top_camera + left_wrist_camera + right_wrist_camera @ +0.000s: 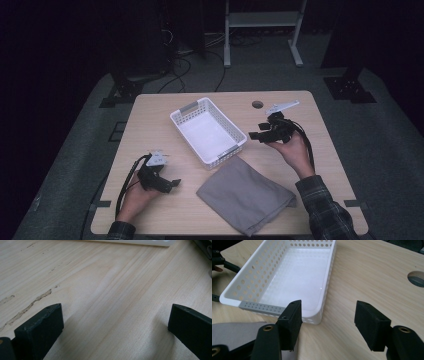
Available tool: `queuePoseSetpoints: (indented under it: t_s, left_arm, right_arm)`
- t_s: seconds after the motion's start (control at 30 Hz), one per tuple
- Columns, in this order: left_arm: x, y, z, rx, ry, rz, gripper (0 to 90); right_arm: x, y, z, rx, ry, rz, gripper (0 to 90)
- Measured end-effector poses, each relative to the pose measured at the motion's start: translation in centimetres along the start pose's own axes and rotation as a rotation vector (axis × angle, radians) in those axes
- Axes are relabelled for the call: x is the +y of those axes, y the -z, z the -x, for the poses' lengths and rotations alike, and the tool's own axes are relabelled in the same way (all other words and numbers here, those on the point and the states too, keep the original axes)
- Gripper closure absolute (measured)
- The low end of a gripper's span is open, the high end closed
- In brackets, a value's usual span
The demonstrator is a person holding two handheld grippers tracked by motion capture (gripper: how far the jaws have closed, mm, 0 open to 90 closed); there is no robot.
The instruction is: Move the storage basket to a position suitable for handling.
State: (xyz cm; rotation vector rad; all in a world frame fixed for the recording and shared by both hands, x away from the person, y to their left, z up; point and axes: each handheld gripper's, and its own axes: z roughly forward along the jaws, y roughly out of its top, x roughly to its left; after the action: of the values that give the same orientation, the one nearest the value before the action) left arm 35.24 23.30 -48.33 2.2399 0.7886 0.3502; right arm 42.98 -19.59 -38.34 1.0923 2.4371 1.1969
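Your left gripper (172, 184) sits low at about seven o'clock, hand (136, 196) wrapped under it, jaws spread wide with nothing between, pointing toward three o'clock. Your right gripper (254, 135) is raised at about three o'clock, palm (291, 148) cupped beneath, jaws partly apart and unloaded, aimed toward nine o'clock. Plaid sleeve (327, 210) at your right forearm.

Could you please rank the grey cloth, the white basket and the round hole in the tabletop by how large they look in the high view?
1. grey cloth, though it lies nearer the camera
2. white basket, close behind it
3. round hole, by far the smallest
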Motion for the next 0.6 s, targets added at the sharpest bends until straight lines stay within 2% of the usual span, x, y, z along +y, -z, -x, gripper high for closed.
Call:
queuePoseSetpoints:
  t_s: [0.13, 0.4, 0.6]
  left_arm:
    - [0.0, 0.0, 0.0, 0.001, -0.002, 0.000, 0.0]
    - [0.0, 0.0, 0.0, 0.001, -0.005, -0.003, 0.0]
    - [0.0, 0.0, 0.0, 0.001, -0.005, -0.002, 0.0]
  right_arm:
    - [0.6, -0.6, -0.3, 0.009, 0.006, 0.005, 40.8]
    - [1.8, -2.6, -0.7, 0.005, 0.010, -0.035, 48.4]
    - [2.2, -4.1, -0.8, 0.020, 0.005, -0.061, 57.0]
